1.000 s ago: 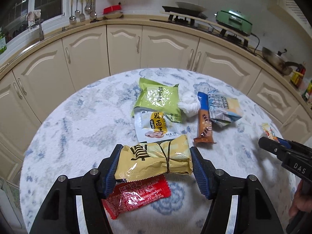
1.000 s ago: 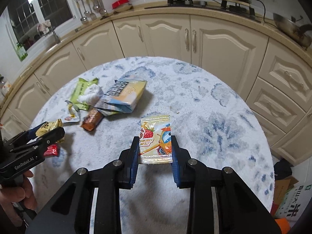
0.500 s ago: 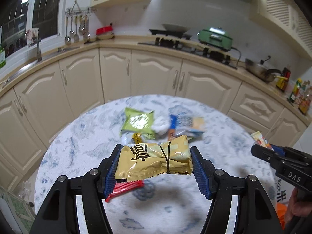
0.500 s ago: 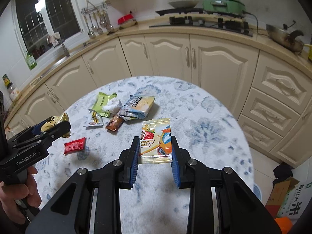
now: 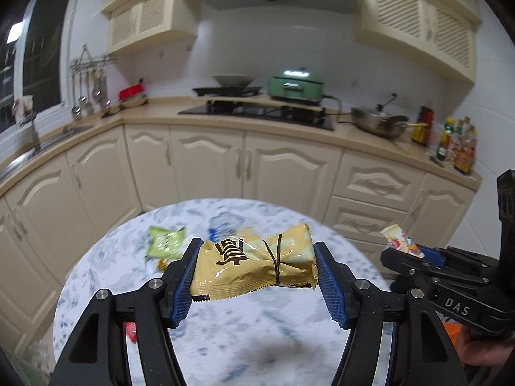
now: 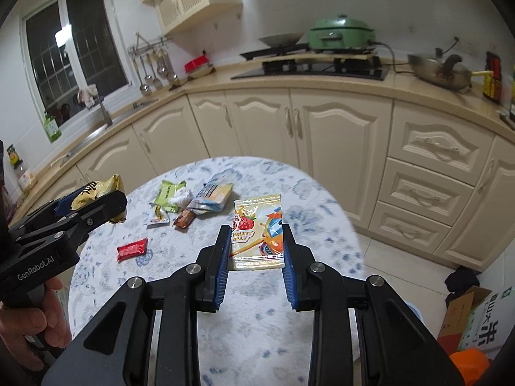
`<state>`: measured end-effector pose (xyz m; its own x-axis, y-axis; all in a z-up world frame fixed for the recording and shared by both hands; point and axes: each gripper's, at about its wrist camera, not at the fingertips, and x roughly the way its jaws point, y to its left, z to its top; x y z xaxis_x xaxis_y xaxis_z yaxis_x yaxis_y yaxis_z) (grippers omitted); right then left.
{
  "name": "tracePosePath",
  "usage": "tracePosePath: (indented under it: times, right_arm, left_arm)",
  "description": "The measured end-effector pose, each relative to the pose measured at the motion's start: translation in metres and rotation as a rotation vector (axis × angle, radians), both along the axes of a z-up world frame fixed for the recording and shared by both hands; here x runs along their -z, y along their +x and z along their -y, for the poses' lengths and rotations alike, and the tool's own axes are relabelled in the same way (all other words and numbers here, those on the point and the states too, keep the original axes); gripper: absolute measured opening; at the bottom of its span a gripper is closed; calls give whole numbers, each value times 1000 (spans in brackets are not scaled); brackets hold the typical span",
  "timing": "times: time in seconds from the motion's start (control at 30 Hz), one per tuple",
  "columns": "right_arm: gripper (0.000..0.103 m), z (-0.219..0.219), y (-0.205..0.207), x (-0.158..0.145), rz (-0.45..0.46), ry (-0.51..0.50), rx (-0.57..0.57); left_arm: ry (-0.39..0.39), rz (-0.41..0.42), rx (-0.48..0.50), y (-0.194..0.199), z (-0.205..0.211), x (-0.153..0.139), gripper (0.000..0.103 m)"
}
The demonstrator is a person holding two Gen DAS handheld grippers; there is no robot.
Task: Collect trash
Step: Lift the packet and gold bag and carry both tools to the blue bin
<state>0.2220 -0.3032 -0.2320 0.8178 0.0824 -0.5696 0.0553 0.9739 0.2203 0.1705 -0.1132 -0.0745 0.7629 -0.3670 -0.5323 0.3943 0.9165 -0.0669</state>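
Note:
My left gripper [image 5: 256,275] is shut on a yellow snack packet [image 5: 254,265] tied with a dark band, held well above the round table [image 5: 251,347]. My right gripper [image 6: 256,251] is shut on a fruit jelly sachet [image 6: 257,230], also lifted off the table. In the right wrist view the left gripper [image 6: 93,206] shows at the left with the yellow packet [image 6: 96,189] in it. Still on the table lie a red wrapper [image 6: 132,249], a green packet [image 6: 167,191], a brown bar wrapper [image 6: 184,219], a blue-yellow bag [image 6: 214,194] and a white crumpled tissue [image 6: 180,198].
Cream kitchen cabinets [image 6: 322,138] curve behind the table, with a hob, a green cooker [image 6: 339,33] and a wok [image 6: 439,70] on the counter. A cardboard box [image 6: 466,315] and an orange object [image 6: 470,363] sit on the floor at the right.
Both grippers have risen and drawn back from the table, each carrying its packet. The table and the remaining trash now look smaller and farther off.

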Motion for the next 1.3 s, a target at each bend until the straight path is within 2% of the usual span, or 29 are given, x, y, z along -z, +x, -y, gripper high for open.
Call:
tracePosePath:
  times: [0.23,0.43,0.73,0.97,1.3]
  right_arm:
    - [29,35,-39,-17,48,-7,84]
    - [29,80,-78,-26,78,-7,203]
    - [29,149,-128,-22,74,-6,384]
    - [29,200,-150,12,19,33,502]
    - [29,265,-153,86,-114,140,586]
  left_arm:
    - [-6,33,105,-21,45,-10,62]
    - [0,62,221,-27,94,-11,62]
    - [2,33,389,-11,168,1,62]
    - [38,-71,509,24,237,25,62]
    - [157,-292,613,94,361,91,62]
